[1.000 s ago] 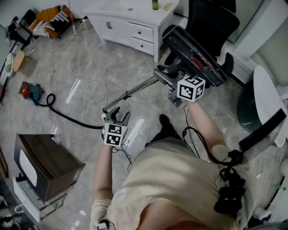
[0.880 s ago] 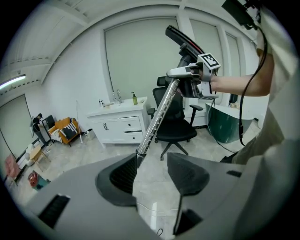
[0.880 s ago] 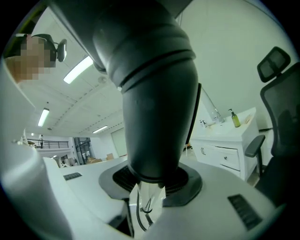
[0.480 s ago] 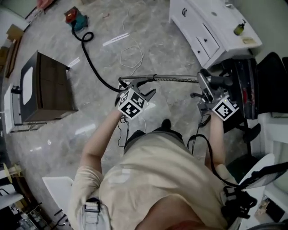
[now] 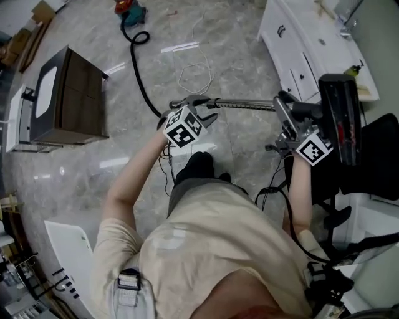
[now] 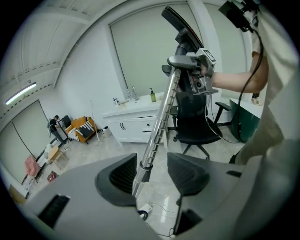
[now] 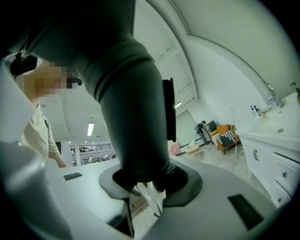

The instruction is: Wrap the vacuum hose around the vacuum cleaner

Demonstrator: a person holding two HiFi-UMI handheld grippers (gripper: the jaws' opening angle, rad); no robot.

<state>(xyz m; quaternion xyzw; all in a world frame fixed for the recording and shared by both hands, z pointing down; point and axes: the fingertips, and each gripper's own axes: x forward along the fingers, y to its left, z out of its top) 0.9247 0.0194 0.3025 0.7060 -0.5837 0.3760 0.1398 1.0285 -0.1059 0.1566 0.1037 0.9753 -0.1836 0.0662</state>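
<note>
- Both grippers have swung the wand [image 6: 159, 117] round since a second ago. It slanted down toward the left gripper [image 6: 154, 171] then; now it runs about level, left to right. The dresser [image 5: 305, 43] sits far right now, not far centre.
- On the left gripper the jaws stand half-wide, holding the wand at its hose end, tube against one pad.
- The right gripper [image 7: 152, 180] is narrow, clamped on the dark neck [image 7: 131, 93] by the head [image 5: 340, 118]. The head is raised off the floor at right, in front of the chair [image 5: 374, 156].
- Holding both ends likely keeps the long stiff wand steady while carried.
- The hose [image 5: 138, 81] trails slack on the floor from the left gripper's end to the vacuum [image 5: 128, 9], far left and well apart from the person.
- Nothing is wrapped yet. I judge the wand is heading toward the vacuum so the hose can go round it.
- A cabinet [image 5: 68, 93] stands left of the hose, not touching.
</note>
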